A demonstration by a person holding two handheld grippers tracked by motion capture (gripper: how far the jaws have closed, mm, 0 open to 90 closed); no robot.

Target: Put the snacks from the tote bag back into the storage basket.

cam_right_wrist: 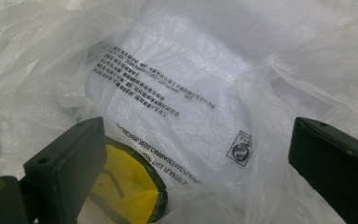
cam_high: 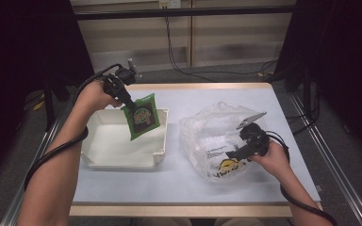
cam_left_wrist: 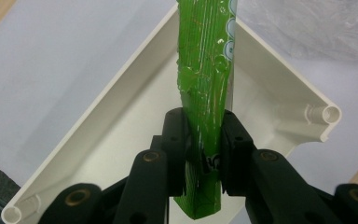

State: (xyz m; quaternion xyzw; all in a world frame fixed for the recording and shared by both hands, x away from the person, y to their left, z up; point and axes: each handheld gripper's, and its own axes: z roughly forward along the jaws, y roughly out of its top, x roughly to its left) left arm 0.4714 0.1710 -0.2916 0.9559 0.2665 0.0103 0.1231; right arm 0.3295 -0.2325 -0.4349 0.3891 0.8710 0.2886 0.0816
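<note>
A green snack packet (cam_high: 143, 117) hangs tilted over the white tray (cam_high: 99, 162). My left gripper (cam_high: 130, 108) is shut on the packet's upper corner. In the left gripper view the two black jaws pinch the green packet (cam_left_wrist: 207, 60) edge-on at the gripper (cam_left_wrist: 204, 140), above the tray's corner (cam_left_wrist: 279, 60). My right gripper (cam_high: 235, 151) rests at the near right side of a clear plastic bag (cam_high: 212, 132). Its jaws stand wide apart (cam_right_wrist: 198, 140) with the printed bag film (cam_right_wrist: 191, 70) and a yellow logo (cam_right_wrist: 126, 182) between them.
The tray sits left of centre on the pale table (cam_high: 179, 181), and the crumpled bag is to its right. A wooden edge (cam_high: 193, 86) runs along the table's far side. Cables (cam_high: 179, 56) trail on the floor beyond it.
</note>
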